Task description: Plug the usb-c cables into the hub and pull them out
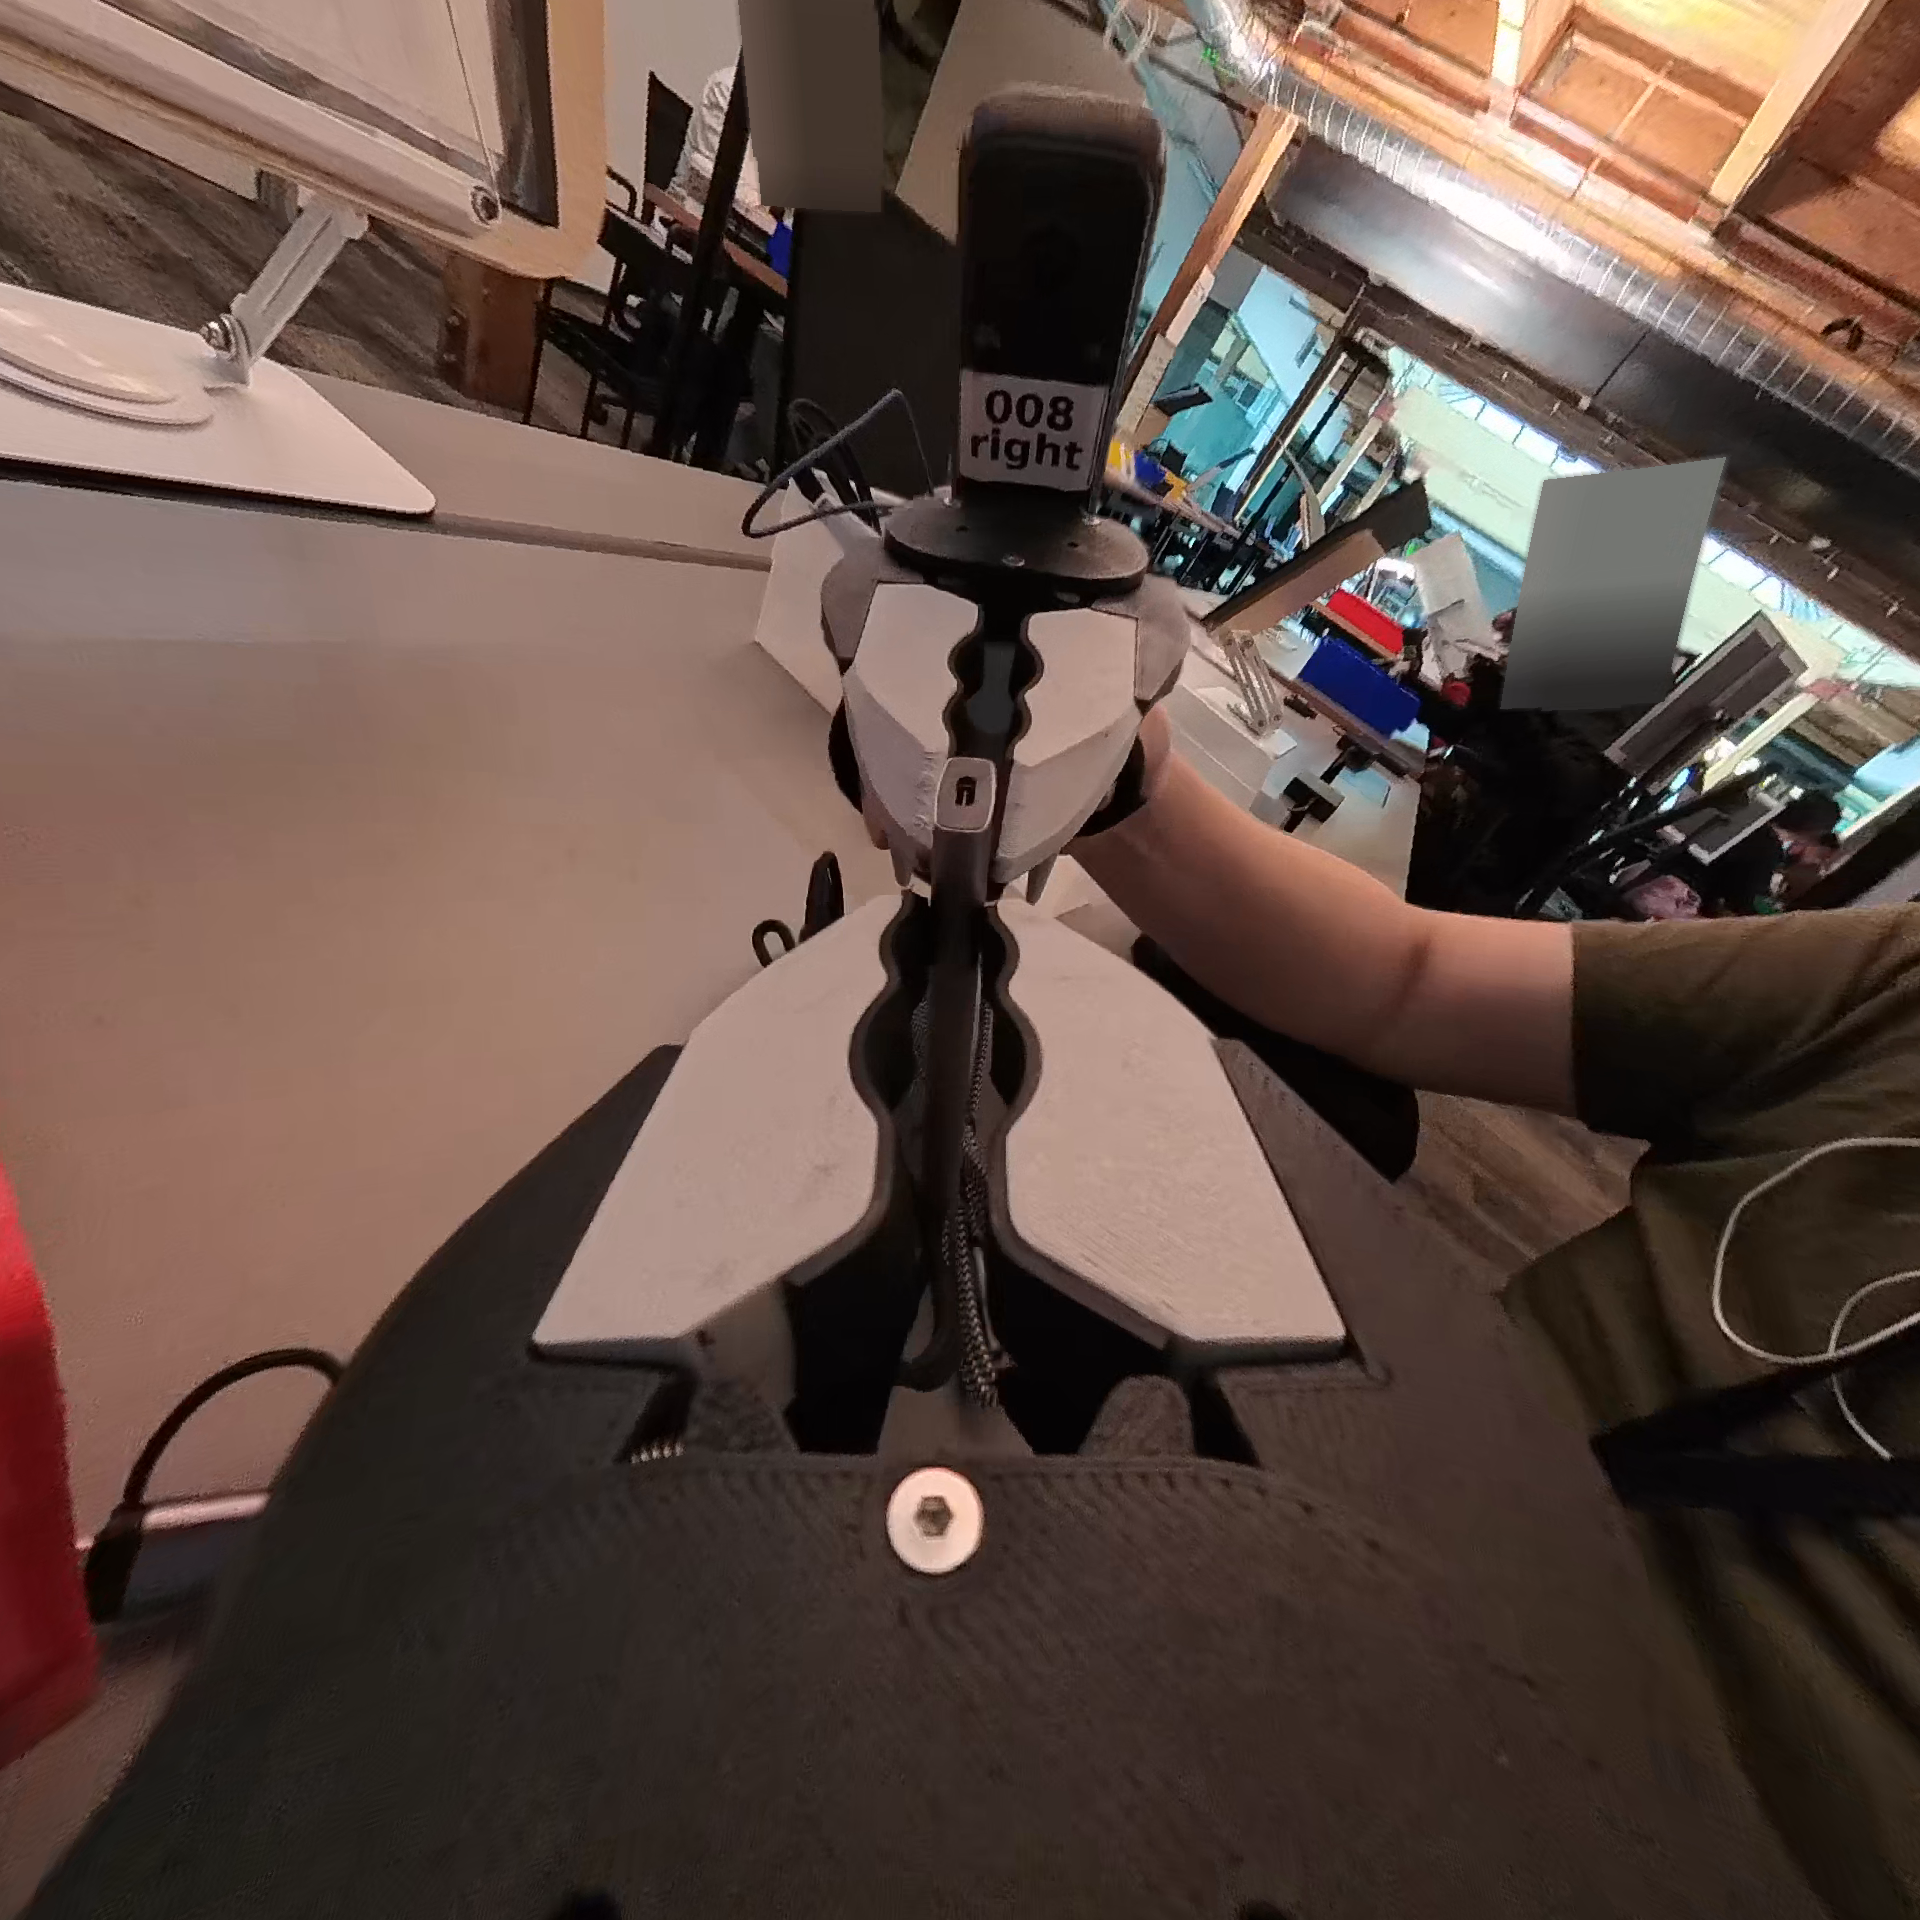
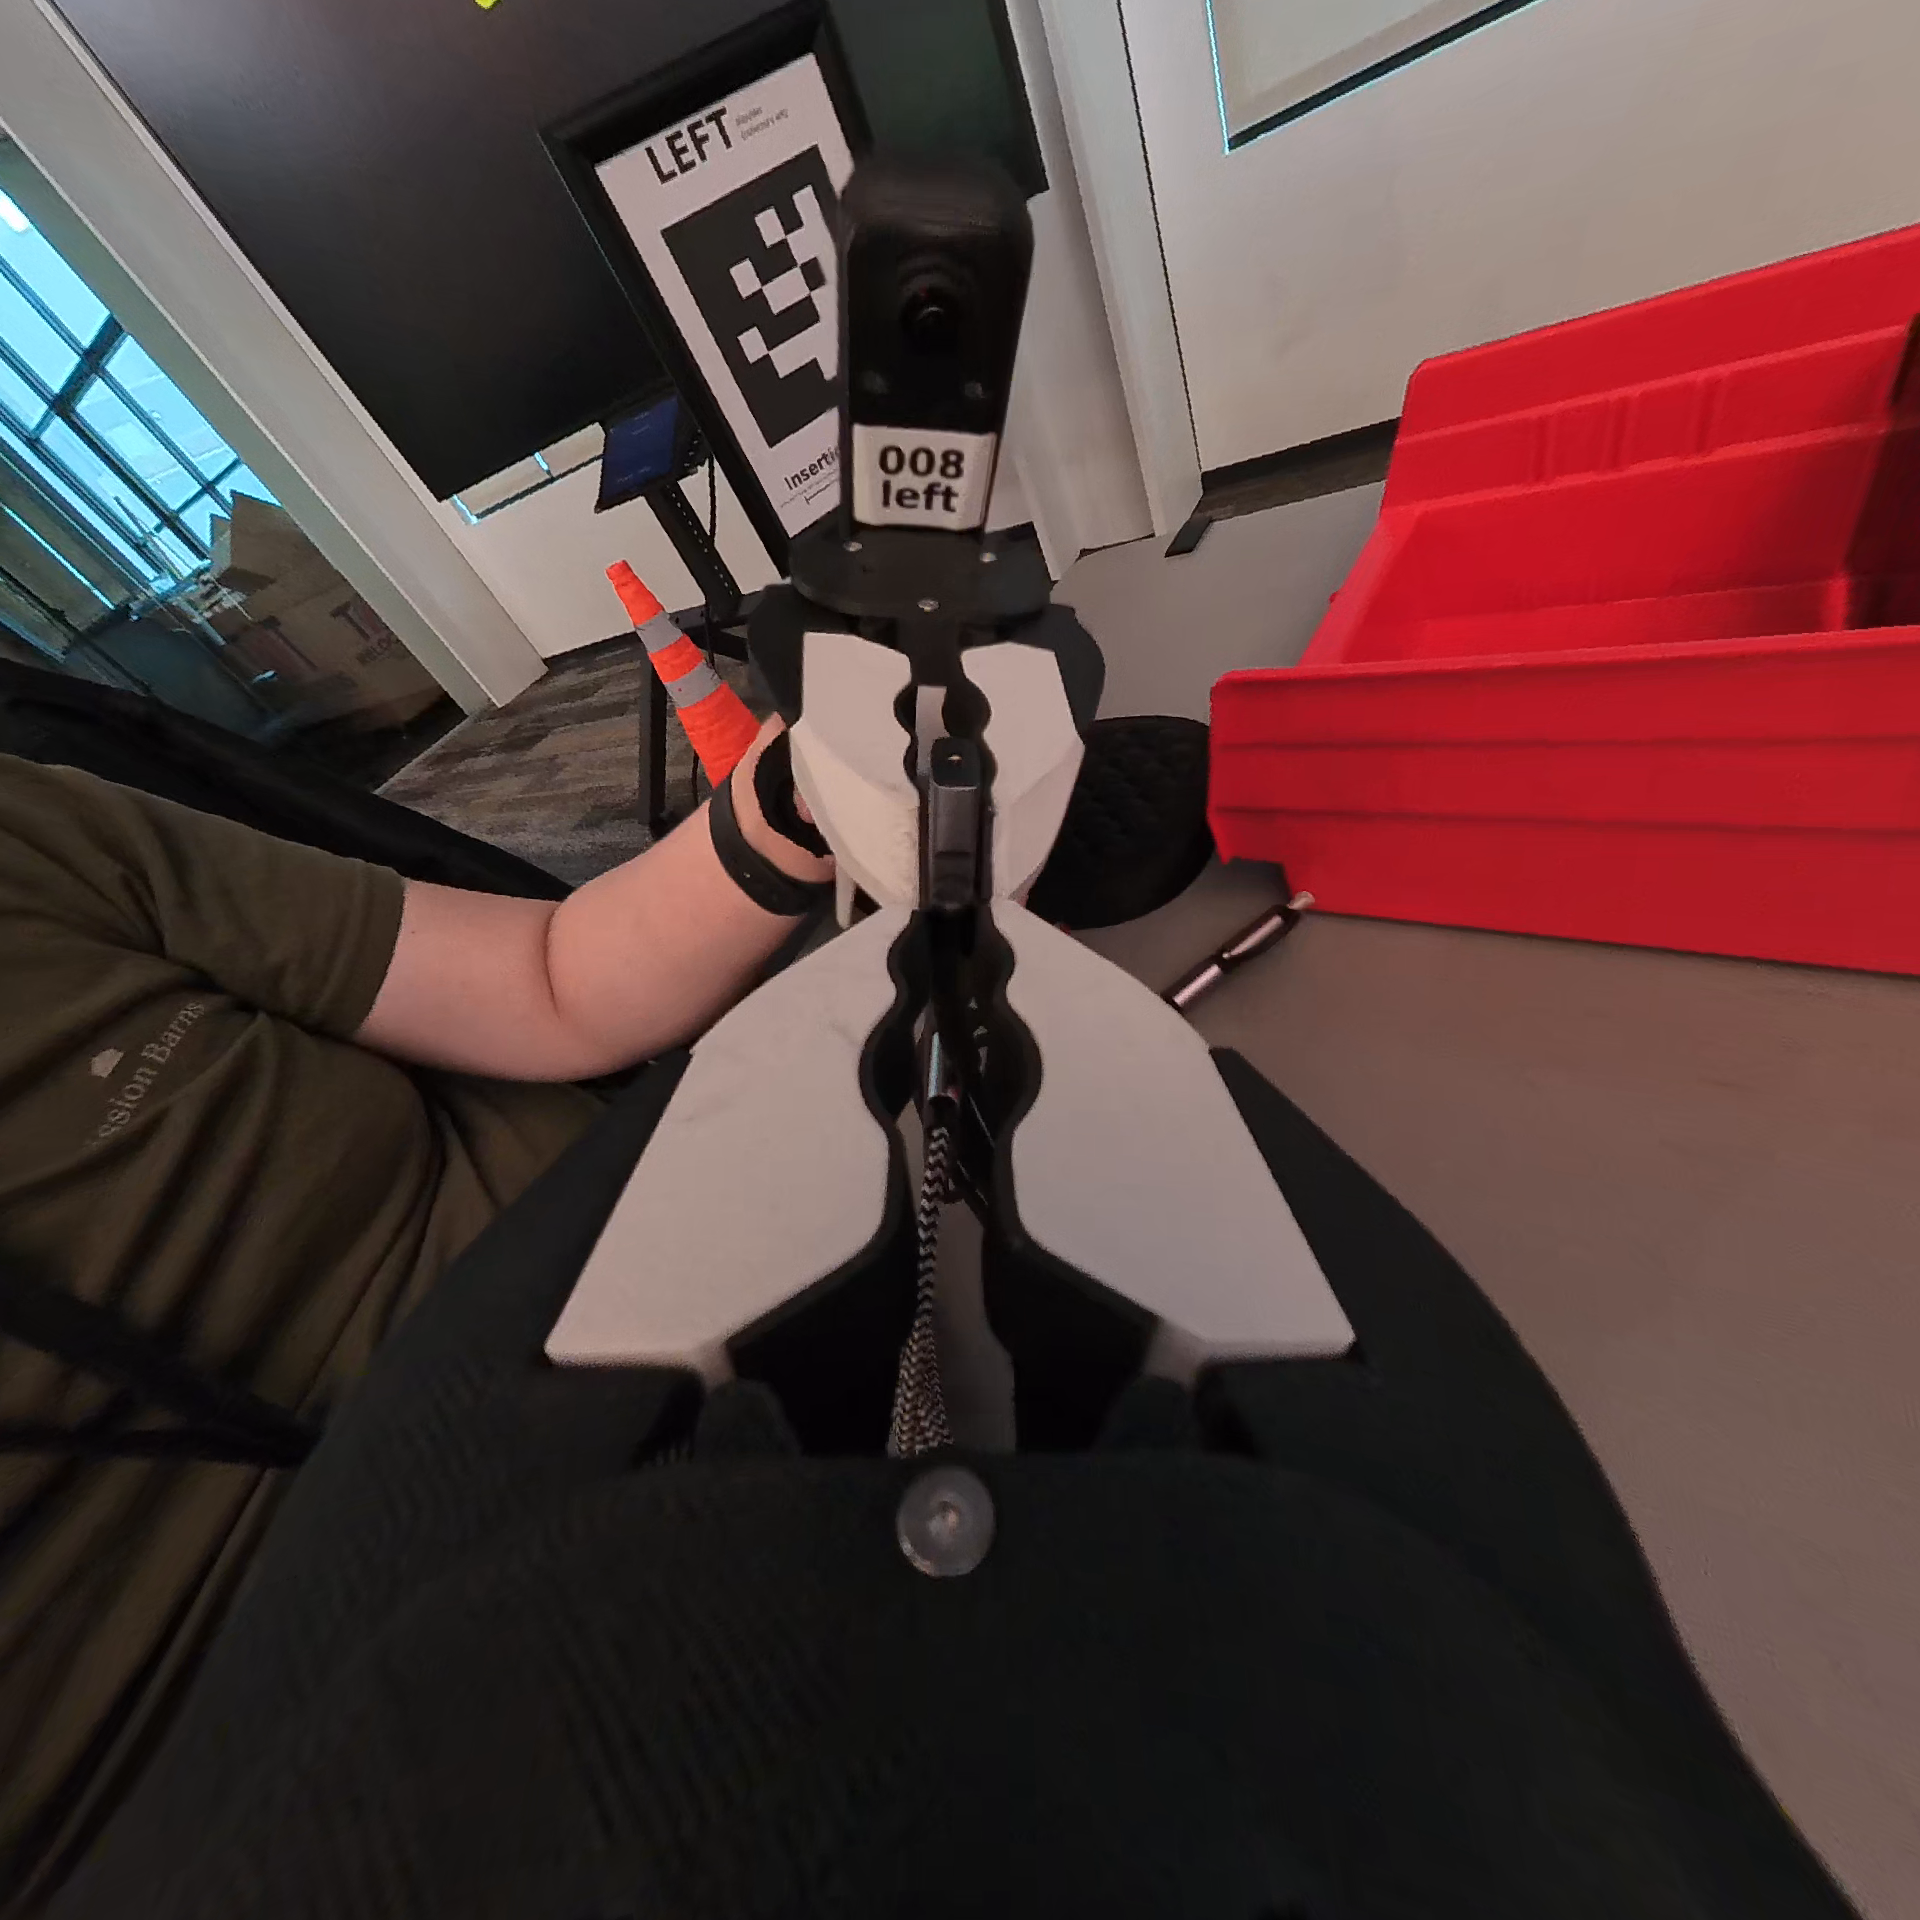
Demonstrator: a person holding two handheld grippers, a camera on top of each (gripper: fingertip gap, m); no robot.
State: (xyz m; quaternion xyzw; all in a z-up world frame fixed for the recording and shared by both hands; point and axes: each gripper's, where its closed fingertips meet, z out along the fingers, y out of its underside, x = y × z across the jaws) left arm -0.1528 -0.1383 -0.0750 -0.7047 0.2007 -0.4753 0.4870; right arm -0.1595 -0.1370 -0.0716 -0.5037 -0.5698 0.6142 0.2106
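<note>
**Both tongs nose to nose over the surface**

You held the left tongs point(image 1: 940, 935) clenched on the dark hub point(image 1: 958, 914), up above the grey surface point(image 2: 1558, 1143). Your right tongs point(image 2: 951, 935) gripped the braided usb-c cable point(image 2: 930, 1195), its plug point(image 2: 954, 821) right at the hub.

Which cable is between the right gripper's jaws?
The black-and-white braided cable; the plain black cable lies ungripped on the table.

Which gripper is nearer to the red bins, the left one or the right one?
Left. The left gripper is level with the red bins, just beside them; the right gripper faces it from farther along the table.
</note>
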